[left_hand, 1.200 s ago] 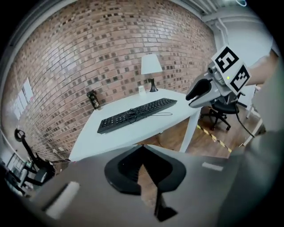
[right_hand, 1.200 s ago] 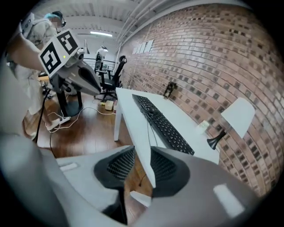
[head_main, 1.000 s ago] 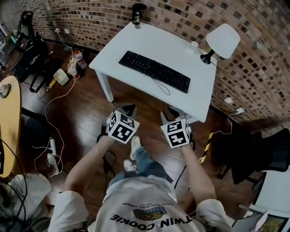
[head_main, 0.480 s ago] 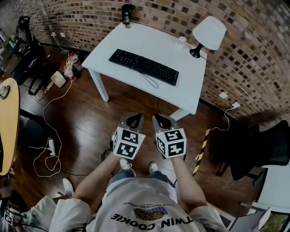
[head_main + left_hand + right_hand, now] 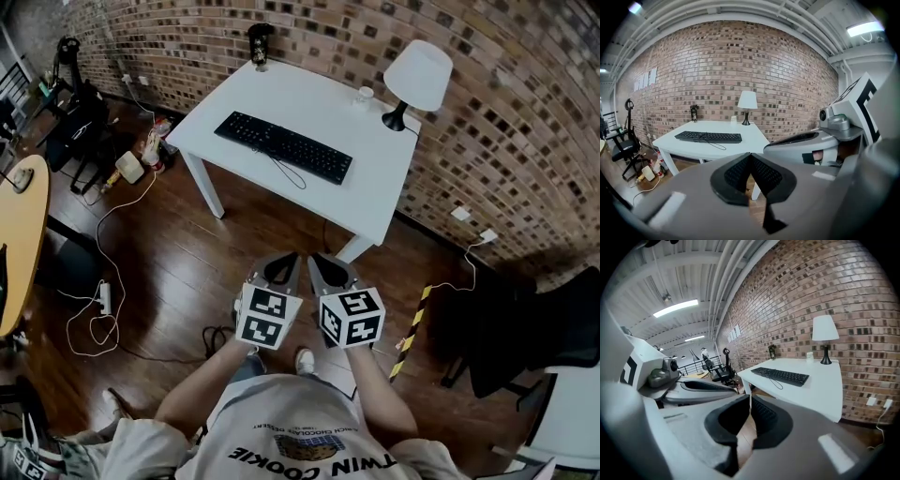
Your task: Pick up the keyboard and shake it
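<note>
The black keyboard [image 5: 283,147] lies flat on the white table [image 5: 309,98], its cable looping toward the front edge. Both grippers hang side by side over the wooden floor, well short of the table. The left gripper [image 5: 282,266] is shut with nothing in it. The right gripper [image 5: 324,267] is closing, its tips meeting on nothing. From the left gripper [image 5: 750,157] the keyboard [image 5: 708,136] shows far ahead. From the right gripper [image 5: 750,397] the keyboard [image 5: 783,375] also lies far off.
A white lamp [image 5: 417,75] and a small cup [image 5: 365,94] stand at the table's back right, a dark object [image 5: 258,42] at its back left. Cables [image 5: 103,309] trail on the floor at left, near a yellow round table [image 5: 19,234]. A black chair [image 5: 525,319] stands at right.
The two grippers have drawn close together and the table has moved farther away in the head view. The right gripper's jaws look narrower than before.
</note>
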Available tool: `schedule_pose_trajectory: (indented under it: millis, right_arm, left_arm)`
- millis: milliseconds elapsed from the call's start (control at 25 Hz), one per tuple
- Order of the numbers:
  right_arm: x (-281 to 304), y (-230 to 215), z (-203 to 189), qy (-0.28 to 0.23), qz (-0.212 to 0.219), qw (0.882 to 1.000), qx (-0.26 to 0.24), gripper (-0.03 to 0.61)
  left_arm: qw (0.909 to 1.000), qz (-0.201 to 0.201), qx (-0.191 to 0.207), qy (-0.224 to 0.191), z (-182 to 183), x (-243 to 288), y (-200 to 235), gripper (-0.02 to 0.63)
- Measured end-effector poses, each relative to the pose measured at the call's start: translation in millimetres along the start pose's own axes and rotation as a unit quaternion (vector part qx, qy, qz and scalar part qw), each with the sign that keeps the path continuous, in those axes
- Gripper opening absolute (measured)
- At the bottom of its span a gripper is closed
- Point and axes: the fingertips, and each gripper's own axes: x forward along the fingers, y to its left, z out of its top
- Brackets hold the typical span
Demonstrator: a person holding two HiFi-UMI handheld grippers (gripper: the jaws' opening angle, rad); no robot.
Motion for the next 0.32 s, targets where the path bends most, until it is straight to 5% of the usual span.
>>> schedule_pose_trajectory:
  millis: [320]
  right_arm:
    - [-44.9, -19.3, -7.0, -0.015, 0.016, 1.000, 0.006, 0.002]
  left_arm:
    - [0.9999, 0.013, -0.004, -0.004, 7.7, -0.3, -47.5, 0.008]
